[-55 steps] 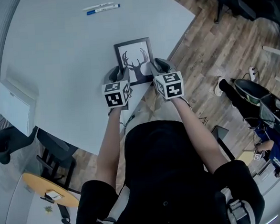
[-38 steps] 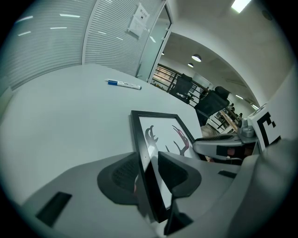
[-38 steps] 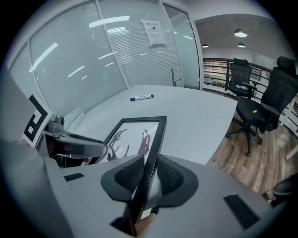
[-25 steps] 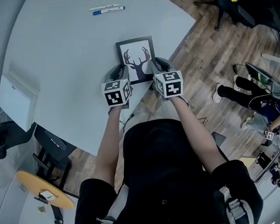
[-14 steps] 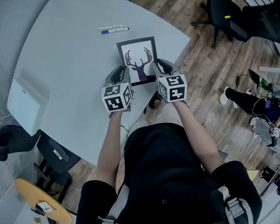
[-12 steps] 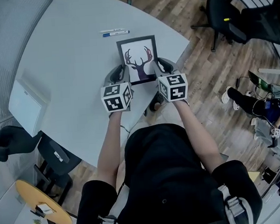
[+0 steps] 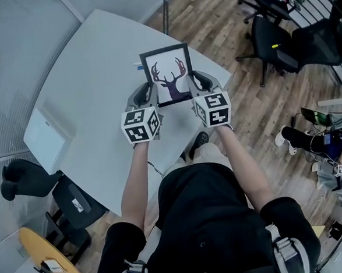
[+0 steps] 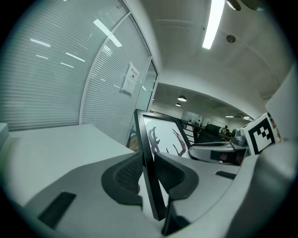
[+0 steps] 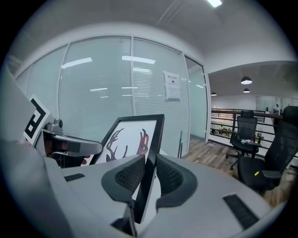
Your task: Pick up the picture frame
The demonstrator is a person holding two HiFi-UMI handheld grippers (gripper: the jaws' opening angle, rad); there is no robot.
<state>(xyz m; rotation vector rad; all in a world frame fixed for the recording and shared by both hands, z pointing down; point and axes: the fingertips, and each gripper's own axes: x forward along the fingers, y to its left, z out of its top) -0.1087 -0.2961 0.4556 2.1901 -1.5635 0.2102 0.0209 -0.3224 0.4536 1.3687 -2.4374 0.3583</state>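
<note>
1. The picture frame (image 7: 168, 75), black-edged with an antler print, is held in the air above the white bench (image 7: 86, 92). It is tilted so that its printed face is turned up toward the person.
2. The left tool (image 7: 147, 96) is clamped on the frame's left edge near the lower corner. In the left gripper view both pads are seen pressed against the thin black edge.
3. The right tool (image 7: 194, 83) is clamped in the same way on the right edge, and its pads are seen tight on both faces in the right gripper view.
4. No part of the frame is seen touching the bench, so the pick-up is judged to be done in substance.
5. All that is judged to be left is a steady hold in both grips. A slip at either thin edge is the risk to be watched.
</note>
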